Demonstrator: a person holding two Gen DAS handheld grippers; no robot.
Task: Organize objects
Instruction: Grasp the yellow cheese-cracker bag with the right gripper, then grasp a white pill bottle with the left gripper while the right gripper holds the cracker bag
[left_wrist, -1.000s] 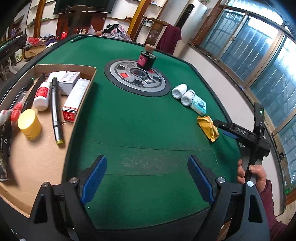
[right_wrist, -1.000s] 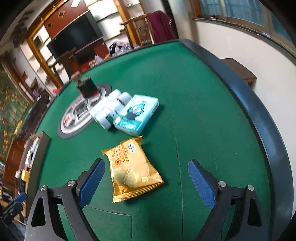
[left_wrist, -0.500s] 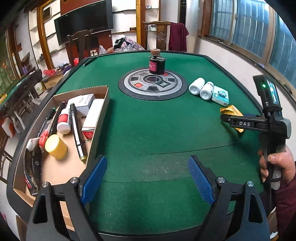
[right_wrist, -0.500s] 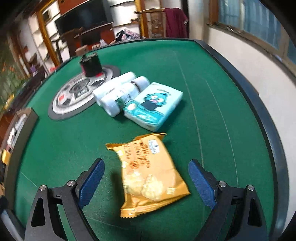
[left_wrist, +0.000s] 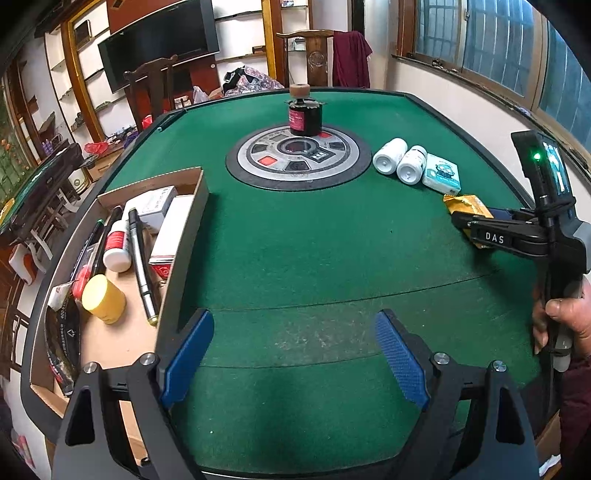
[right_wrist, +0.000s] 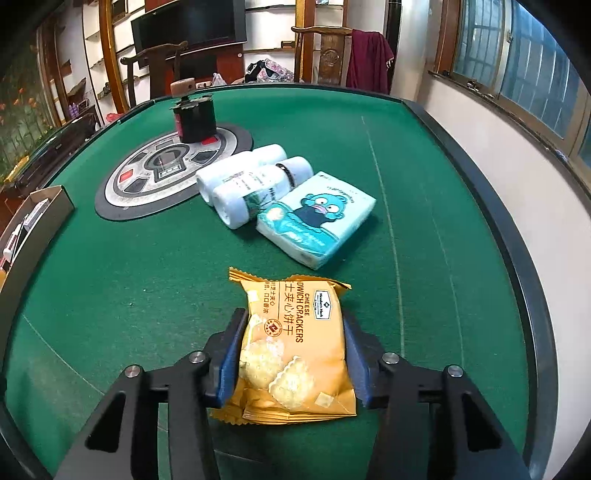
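A yellow cheese-cracker packet (right_wrist: 291, 343) lies on the green felt table (right_wrist: 129, 277). My right gripper (right_wrist: 293, 325) straddles it. Its jaws are closing, and the blue pads (right_wrist: 231, 354) touch the packet's two long sides. In the left wrist view the same packet (left_wrist: 463, 203) shows at the right, partly hidden behind the right tool. My left gripper (left_wrist: 291, 354) hovers open over bare felt near the front edge, holding nothing. A cardboard tray (left_wrist: 199, 192) at the left holds pens, boxes, a yellow tub and a small white bottle.
Two white bottles (right_wrist: 243, 184) lie side by side against a teal tissue pack (right_wrist: 317, 218), just beyond the packet. A black jar (right_wrist: 194, 118) stands on the round grey disc (right_wrist: 122, 192). A hand (left_wrist: 565, 317) holds the right tool. The table's raised rim (right_wrist: 509, 236) runs along the right.
The right jaws have closed from wide apart onto the sides of the cracker packet, and the gripper has come closer over it. The left view has rolled level; its jaws stay open.
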